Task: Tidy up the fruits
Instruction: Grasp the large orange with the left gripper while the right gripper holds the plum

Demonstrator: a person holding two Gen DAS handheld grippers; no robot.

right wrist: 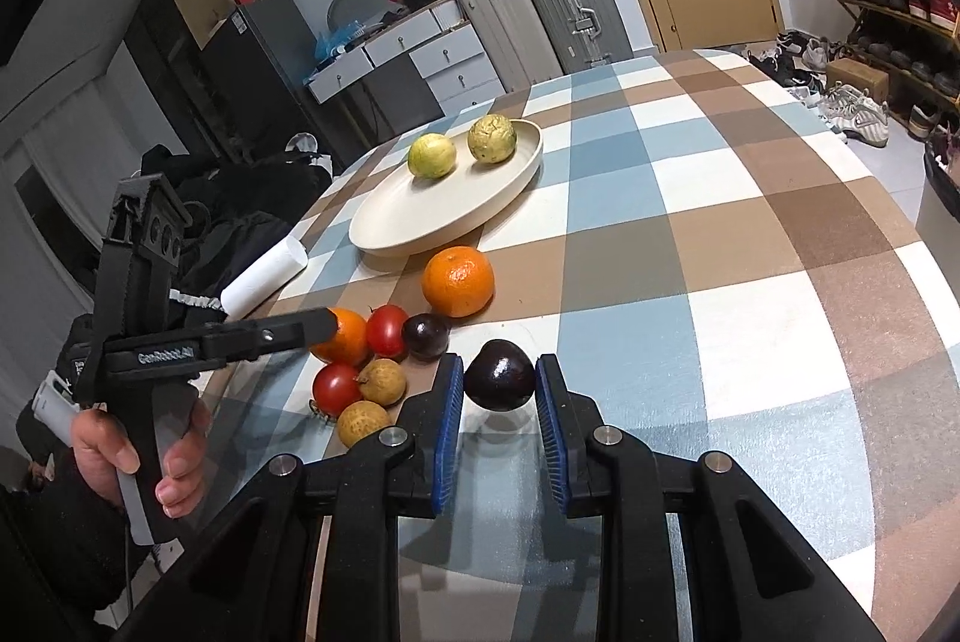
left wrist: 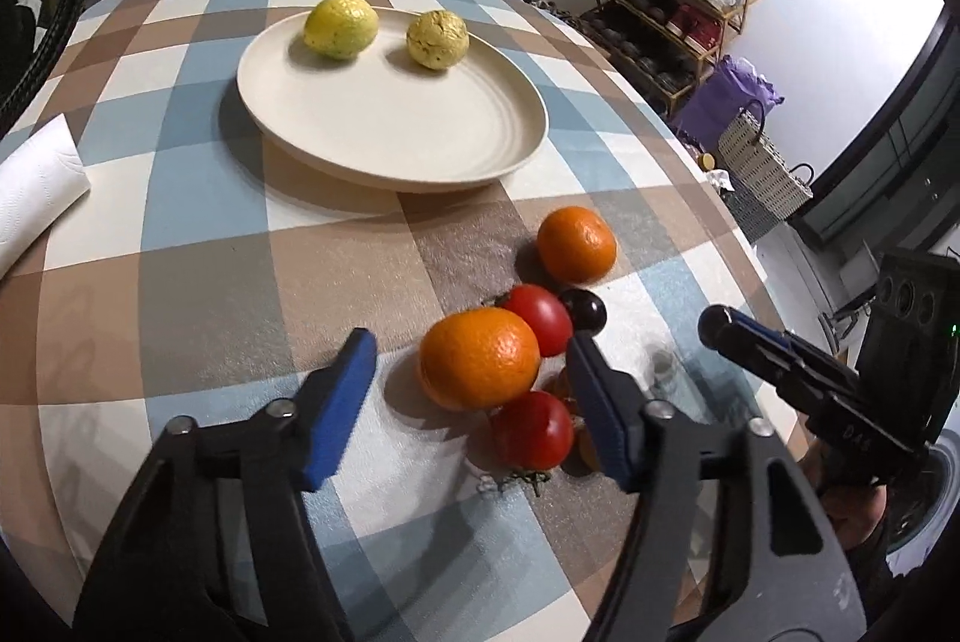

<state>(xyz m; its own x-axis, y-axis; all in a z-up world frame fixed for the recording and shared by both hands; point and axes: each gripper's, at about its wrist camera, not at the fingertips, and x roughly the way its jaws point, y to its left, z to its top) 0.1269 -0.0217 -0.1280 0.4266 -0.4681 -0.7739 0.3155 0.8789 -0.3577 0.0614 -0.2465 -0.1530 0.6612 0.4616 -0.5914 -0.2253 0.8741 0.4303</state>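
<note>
Left gripper (left wrist: 474, 372) half open, fingers straddling the near orange (left wrist: 479, 357) on the tabletop (left wrist: 210, 282), pads not yet pressing. Right gripper (right wrist: 499, 390) clamped on a dark plum (right wrist: 499, 374), lifted clear. Plate (left wrist: 390, 126) far, holding two yellow-green fruits. Orange likely firm, light, prone to roll: grip across widest part, gently. Tomatoes (left wrist: 534, 429) soft.
</note>
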